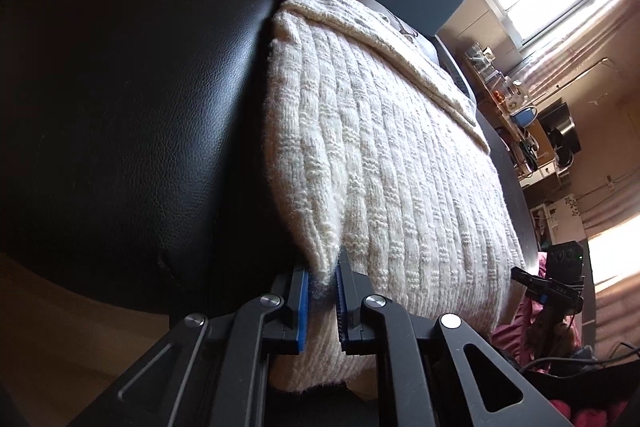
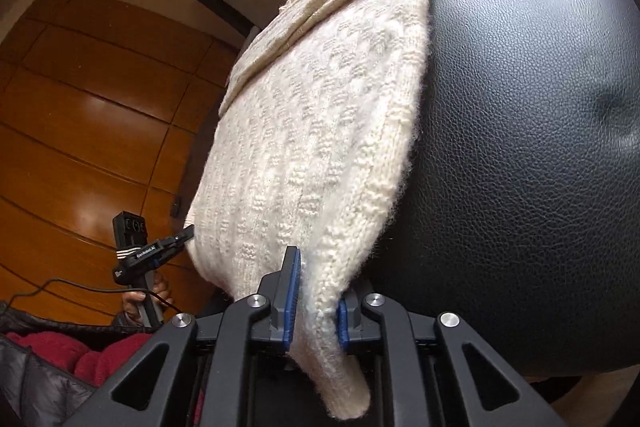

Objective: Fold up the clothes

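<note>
The cream knit sweater (image 1: 380, 147) lies on the black leather seat (image 1: 132, 99). Left tongs (image 1: 322, 303) and right tongs (image 2: 314, 303) each pinch a near corner. Lift both evenly so the fold stays straight.

My two black tongs, blue at the tips

Left gripper (image 1: 323, 301) and right gripper (image 2: 314, 301): blue ribbed pads, silver pivot screws, slotted black arms; my sleeve (image 2: 44, 359) looks dark, perhaps quilted.
</note>
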Motion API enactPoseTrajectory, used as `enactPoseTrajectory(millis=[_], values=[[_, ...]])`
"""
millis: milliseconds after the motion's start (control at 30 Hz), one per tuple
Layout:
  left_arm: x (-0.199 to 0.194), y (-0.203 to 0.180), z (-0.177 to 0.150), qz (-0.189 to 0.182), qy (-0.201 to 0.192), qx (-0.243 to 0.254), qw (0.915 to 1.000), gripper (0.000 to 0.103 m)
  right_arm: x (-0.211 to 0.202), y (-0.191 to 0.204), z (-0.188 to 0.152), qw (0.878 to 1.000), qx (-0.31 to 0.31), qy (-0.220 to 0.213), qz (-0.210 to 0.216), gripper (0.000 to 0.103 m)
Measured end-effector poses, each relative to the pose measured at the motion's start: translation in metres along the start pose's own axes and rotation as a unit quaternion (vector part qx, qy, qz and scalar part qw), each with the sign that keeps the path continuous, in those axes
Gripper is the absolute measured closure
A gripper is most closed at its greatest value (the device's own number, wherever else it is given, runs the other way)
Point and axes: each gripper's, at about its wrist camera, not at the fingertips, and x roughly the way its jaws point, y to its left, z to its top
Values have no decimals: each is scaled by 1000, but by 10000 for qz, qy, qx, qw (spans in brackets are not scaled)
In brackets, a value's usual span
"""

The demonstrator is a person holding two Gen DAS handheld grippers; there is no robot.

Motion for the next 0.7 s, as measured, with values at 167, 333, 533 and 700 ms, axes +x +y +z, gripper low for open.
enactPoseTrajectory(millis=[167, 333, 533, 700], values=[[3, -10, 4, 296, 28, 188, 9994, 92, -1, 2, 2, 9997, -9, -18, -259, 97], [-2, -3, 1, -116, 223, 30, 9997, 94, 9, 22, -9, 9988, -338, 237, -280, 97], [-21, 11, -6, -1002, 173, -259, 9945, 94, -5, 10, -2, 9984, -240, 223, 451, 97], [-38, 8, 8, -1705, -55, -327, 9848, 94, -12, 15, 19, 9963, -176, 68, 833, 97]])
